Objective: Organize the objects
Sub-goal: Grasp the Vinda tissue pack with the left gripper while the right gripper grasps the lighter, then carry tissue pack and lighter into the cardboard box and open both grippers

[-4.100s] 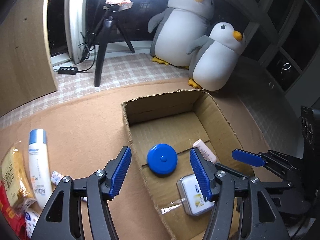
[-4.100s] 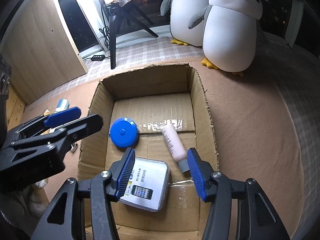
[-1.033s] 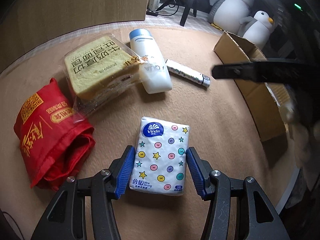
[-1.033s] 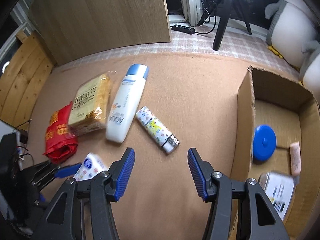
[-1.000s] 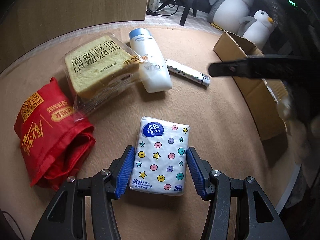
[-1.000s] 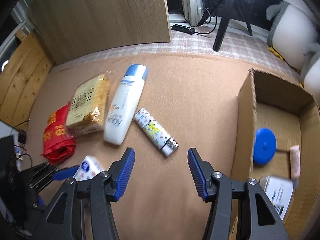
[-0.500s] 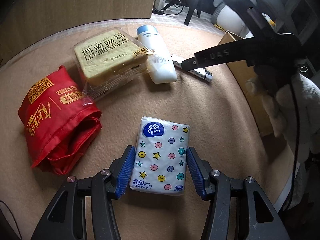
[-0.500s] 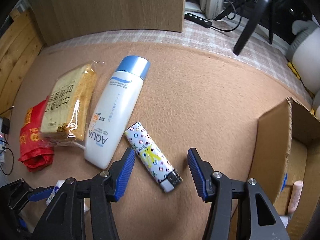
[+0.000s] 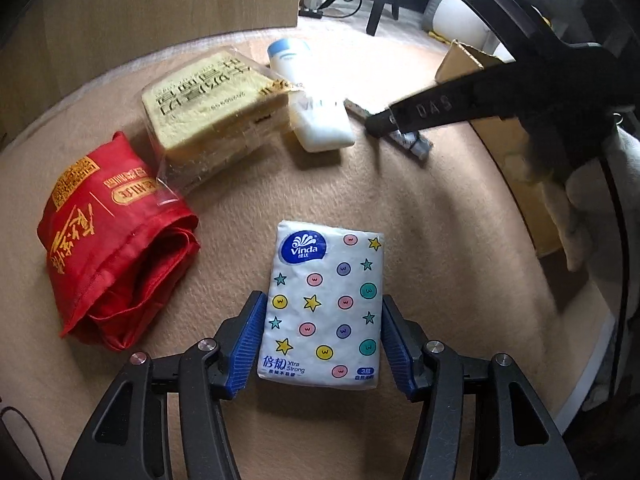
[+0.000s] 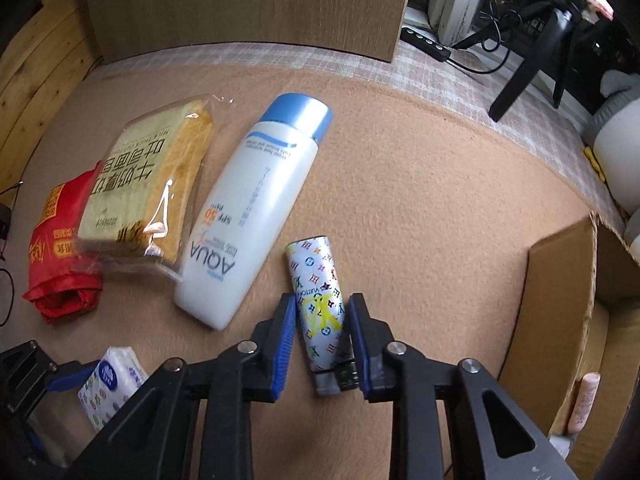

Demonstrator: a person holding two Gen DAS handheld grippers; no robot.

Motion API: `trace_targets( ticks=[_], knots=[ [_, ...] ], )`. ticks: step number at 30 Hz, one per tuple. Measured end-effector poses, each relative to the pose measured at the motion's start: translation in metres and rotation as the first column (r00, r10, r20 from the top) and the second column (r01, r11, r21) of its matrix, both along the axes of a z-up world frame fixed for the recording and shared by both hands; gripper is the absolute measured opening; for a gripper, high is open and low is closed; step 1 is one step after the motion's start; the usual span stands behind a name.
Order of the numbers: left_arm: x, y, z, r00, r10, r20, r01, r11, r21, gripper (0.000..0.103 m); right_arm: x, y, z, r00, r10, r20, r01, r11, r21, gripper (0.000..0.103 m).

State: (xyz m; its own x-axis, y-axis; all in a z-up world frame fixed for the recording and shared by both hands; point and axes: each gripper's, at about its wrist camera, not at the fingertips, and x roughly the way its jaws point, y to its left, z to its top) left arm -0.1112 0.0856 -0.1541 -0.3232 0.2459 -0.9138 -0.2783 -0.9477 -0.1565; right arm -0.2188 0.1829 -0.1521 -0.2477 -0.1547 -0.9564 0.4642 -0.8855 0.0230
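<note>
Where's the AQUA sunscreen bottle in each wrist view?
Left wrist: sunscreen bottle upper centre, far end of the mat, partly behind the bread bag.
Right wrist: bottle centre-left, lying flat, blue cap pointing away.
Shared landmark: the bread bag, directly left of the bottle in both views.

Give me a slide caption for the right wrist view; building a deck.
Right tool straddles the patterned lighter beside the sunscreen bottle.

Behind the mat we see a wooden board [image 10: 260, 4], a power strip [image 10: 426, 42], and tripod legs [image 10: 520, 76].
</note>
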Motion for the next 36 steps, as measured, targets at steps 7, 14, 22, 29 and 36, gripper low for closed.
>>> trace_targets(
  ticks=[7,14,22,29,36],
  knots=[
    [-0.001,-0.001,0.000,1.000,0.021,-0.011,-0.021,1.000,-0.002,0.057,0.020,0.019,0.003,0.998,-0.053,0.016,0.054,0.996,-0.071,0.022],
    [-0.001,-0.007,0.004,0.998,0.058,-0.007,-0.058,0.998,0.023,0.056,0.045,0.039,0.012,0.994,-0.103,0.031,0.106,0.981,-0.163,0.022],
    [0.001,0.000,0.027,0.997,0.066,-0.042,-0.064,0.997,0.047,0.056,0.060,0.064,0.041,0.988,-0.151,0.005,0.147,0.955,-0.257,0.022],
    [-0.019,0.021,0.061,0.994,0.039,-0.104,-0.032,0.997,0.070,0.056,0.071,0.102,0.075,0.978,-0.202,-0.054,0.178,0.939,-0.293,0.022],
    [-0.047,0.074,0.091,0.985,-0.023,-0.170,0.038,0.995,0.088,0.056,0.079,0.157,0.092,0.949,-0.294,-0.112,0.253,0.925,-0.284,0.022]
  ],
)
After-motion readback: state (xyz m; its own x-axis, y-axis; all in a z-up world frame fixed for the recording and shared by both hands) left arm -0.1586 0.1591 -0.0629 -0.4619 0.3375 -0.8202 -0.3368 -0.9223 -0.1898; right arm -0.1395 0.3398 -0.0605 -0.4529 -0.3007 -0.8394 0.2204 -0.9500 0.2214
